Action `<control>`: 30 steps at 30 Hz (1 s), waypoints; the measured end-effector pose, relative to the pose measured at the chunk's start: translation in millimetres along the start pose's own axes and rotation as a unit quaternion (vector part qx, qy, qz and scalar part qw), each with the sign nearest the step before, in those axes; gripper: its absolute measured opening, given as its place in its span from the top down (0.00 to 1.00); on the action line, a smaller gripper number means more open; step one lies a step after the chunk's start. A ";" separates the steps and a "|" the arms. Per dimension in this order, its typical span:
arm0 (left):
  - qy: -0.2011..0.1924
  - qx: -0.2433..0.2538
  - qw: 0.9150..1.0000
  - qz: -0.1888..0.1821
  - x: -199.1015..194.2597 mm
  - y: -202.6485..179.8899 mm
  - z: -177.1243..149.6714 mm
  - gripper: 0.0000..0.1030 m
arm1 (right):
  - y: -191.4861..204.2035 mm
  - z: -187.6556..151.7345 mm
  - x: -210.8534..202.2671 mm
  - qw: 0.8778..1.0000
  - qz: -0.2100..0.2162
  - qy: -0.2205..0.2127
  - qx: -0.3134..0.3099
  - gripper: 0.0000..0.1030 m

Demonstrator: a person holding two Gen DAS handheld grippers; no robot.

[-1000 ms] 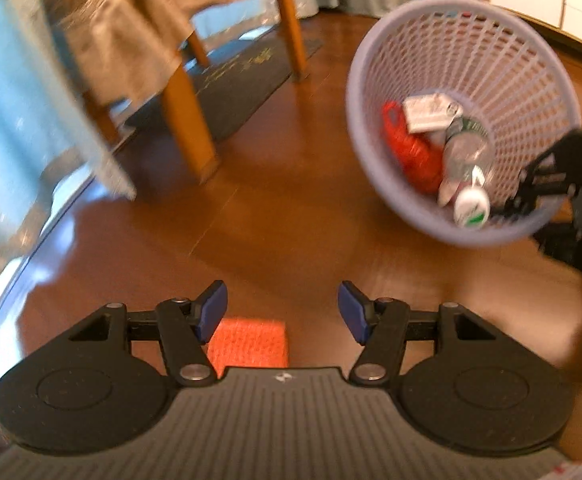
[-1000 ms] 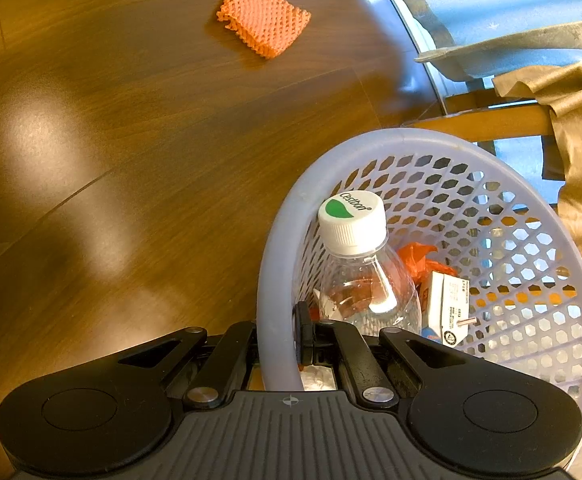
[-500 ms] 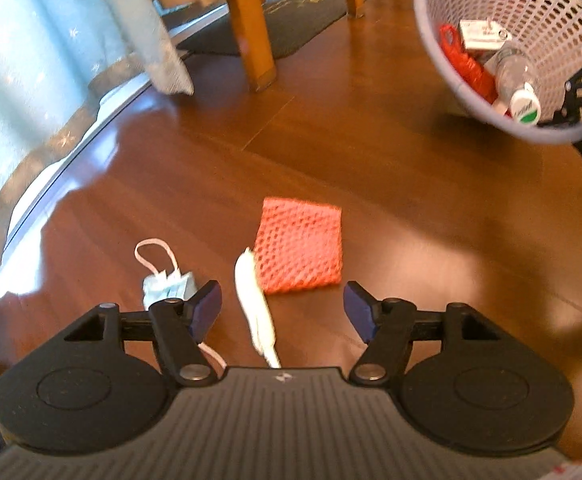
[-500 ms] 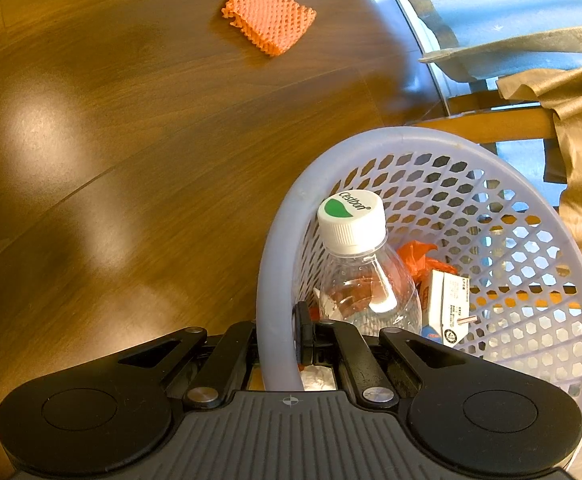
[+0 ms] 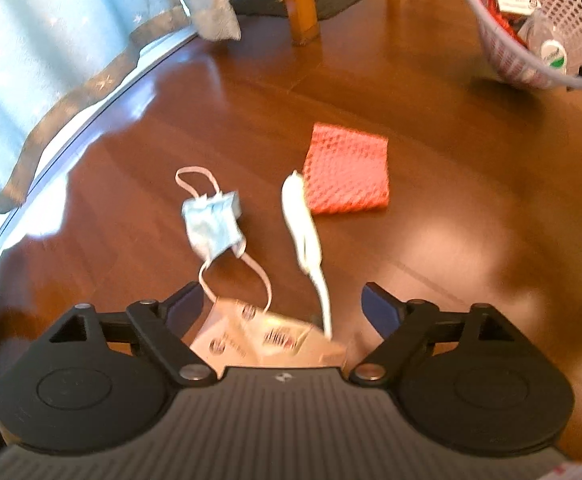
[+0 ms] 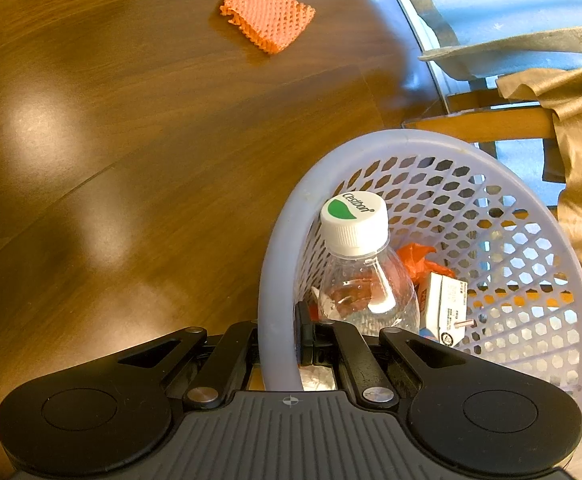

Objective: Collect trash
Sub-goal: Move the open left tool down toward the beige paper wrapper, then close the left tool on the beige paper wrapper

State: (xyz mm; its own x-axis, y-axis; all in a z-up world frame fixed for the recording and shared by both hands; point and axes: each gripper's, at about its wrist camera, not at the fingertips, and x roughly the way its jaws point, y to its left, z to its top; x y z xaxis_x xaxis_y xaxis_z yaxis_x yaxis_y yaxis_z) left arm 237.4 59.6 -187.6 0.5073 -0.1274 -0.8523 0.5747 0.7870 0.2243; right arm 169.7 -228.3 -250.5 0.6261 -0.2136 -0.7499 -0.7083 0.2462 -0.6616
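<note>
Two grippers share the work, and the left gripper [image 5: 281, 304] is the free one: its blue-tipped fingers [image 5: 379, 310] stand wide apart above the wooden floor [image 5: 471, 208], holding nothing. Directly under and between them lies a small printed carton [image 5: 259, 340], partly hidden by the gripper body, so I cannot tell its full outline. Just ahead of the fingers sits a crumpled blue face mask [image 5: 213, 226], one ear loop trailing back onto the carton. Beside it, to the right, a thin white strip [image 5: 305, 232] runs with its long axis nearly straight away from the gripper, its near tail touching the carton and its far end touching an orange foam net [image 5: 347, 174] that lies flat, farther out.

The right gripper [image 6: 281, 344] is clamped on the near rim of the lavender mesh basket [image 6: 531, 320], one finger outside the wall and one inside, tipping the basket toward the litter. Inside are a clear bottle [image 6: 367, 280] with a white cap, a small box [image 6: 445, 306] and something red-orange.

As I judge it, the carton is the closest pick: it lies square in the open span, so the left arm mainly needs to drop and close. The basket waits well off to the right and ahead.
</note>
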 end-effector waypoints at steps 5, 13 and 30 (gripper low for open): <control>0.015 0.001 1.000 0.009 8.2 6.7 -20.4 0.13 | -0.9 1.5 0.9 1.000 0.001 -0.001 -0.001 1.00; 0.029 -0.014 0.999 0.025 13.3 26.5 -41.7 0.11 | -0.2 1.3 0.7 1.000 0.002 0.001 -0.004 1.00; 0.081 -0.169 0.982 0.011 20.4 60.4 -58.3 0.46 | 0.2 1.3 2.1 1.000 0.003 0.001 -0.004 1.00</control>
State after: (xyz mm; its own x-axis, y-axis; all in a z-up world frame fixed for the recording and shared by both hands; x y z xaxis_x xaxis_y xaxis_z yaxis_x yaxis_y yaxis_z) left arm 245.0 139.8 -219.0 0.3936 -0.0315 -0.9187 0.3050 0.9473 0.0982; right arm 171.3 -227.4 -252.2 0.6210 -0.2135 -0.7541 -0.7151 0.2396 -0.6567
